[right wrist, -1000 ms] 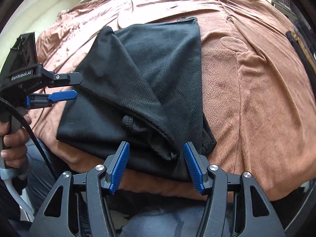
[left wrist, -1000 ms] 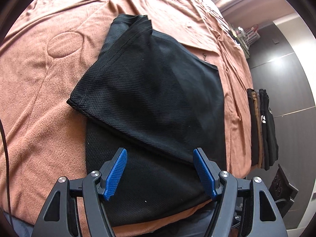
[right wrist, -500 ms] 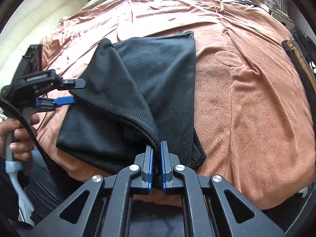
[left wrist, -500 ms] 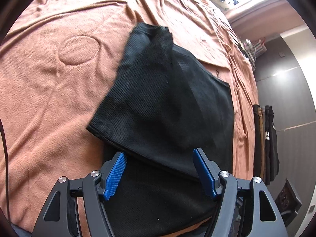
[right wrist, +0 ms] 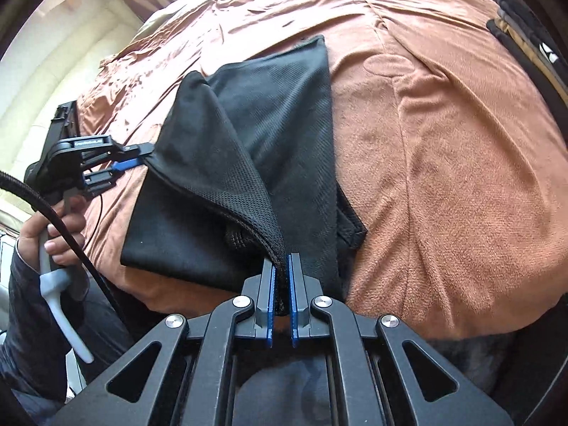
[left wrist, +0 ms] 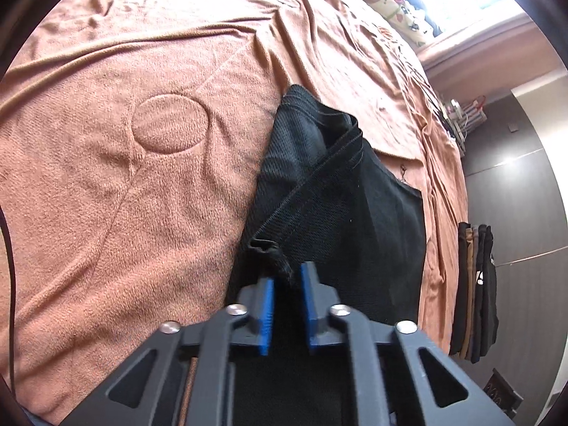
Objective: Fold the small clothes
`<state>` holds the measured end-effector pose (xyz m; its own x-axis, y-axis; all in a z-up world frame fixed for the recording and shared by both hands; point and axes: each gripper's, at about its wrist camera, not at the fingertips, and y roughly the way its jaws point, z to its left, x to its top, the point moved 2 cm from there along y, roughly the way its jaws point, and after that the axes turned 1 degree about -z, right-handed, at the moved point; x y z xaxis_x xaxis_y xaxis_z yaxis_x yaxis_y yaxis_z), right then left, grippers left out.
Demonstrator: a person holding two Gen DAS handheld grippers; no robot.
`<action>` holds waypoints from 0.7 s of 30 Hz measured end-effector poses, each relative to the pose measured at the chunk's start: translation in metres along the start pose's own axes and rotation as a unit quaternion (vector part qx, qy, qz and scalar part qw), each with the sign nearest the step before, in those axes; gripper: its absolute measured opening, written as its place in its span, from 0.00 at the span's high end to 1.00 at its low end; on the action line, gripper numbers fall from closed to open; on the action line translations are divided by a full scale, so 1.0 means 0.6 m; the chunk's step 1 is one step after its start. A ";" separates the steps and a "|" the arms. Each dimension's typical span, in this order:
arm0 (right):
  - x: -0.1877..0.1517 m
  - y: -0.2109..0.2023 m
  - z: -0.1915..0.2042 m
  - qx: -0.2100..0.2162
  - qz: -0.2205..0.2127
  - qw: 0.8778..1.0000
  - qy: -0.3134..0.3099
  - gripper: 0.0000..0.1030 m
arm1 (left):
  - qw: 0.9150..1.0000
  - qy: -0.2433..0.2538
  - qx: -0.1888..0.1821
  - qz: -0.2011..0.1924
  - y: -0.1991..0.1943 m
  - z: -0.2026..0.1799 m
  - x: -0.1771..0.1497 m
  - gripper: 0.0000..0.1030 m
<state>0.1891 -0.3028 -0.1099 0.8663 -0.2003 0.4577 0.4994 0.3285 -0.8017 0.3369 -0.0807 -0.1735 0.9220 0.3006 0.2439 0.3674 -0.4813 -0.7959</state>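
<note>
The black mesh garment (right wrist: 255, 163) lies partly folded on the bed, spread over a rust-brown blanket (right wrist: 443, 149), with its near edge close to the edge of the bed. One layer is lifted into a slanting flap whose hem (left wrist: 312, 181) runs diagonally across the cloth beneath.

The right gripper (right wrist: 280, 284) has its fingers (right wrist: 270, 284) pinched narrow on the near corner of that flap, with cloth bunched between the blue pads. The left gripper (left wrist: 287, 293) is closing on the opposite corner; a small roll of hem sits between its fingers (left wrist: 267, 298), and in the right wrist view its tip meets the flap's edge. A person's hand (right wrist: 53, 234) holds its handle.

To do this fold well, I judge both corners should be lifted together and kept level, so the hem stays taut between the 2 grips. Carry the flap across to meet the straight far edge of the lower layer, then lay it down before letting go. The mesh looks slippery and limp, so a shallow pinch may slide off.

A stack of dark folded clothes (left wrist: 475, 284) lies at the far right.
</note>
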 end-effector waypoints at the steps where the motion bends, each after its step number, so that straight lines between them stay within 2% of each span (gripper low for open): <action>1: 0.001 0.002 0.003 0.001 0.001 1.000 0.000 0.97 | 1.000 0.002 0.002 -0.005 -0.004 -0.003 0.002 0.92; 7: 0.004 0.008 0.001 0.004 0.002 1.000 0.003 0.97 | 0.999 0.032 -0.017 -0.036 -0.032 -0.046 0.023 0.94; 14: 0.003 0.001 -0.002 0.016 -0.006 1.000 0.005 0.97 | 0.995 0.082 -0.053 -0.035 -0.024 -0.127 0.064 0.94; 21: 0.000 -0.008 -0.010 0.030 -0.012 0.999 0.009 0.97 | 0.987 0.138 -0.079 -0.023 0.000 -0.223 0.096 0.94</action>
<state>0.1868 -0.3101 -0.1085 0.8539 -0.2256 0.4690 0.5205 0.3772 -0.7660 0.4067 -0.1736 -0.0855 0.8941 0.1003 0.4366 0.4041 -0.6011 -0.6895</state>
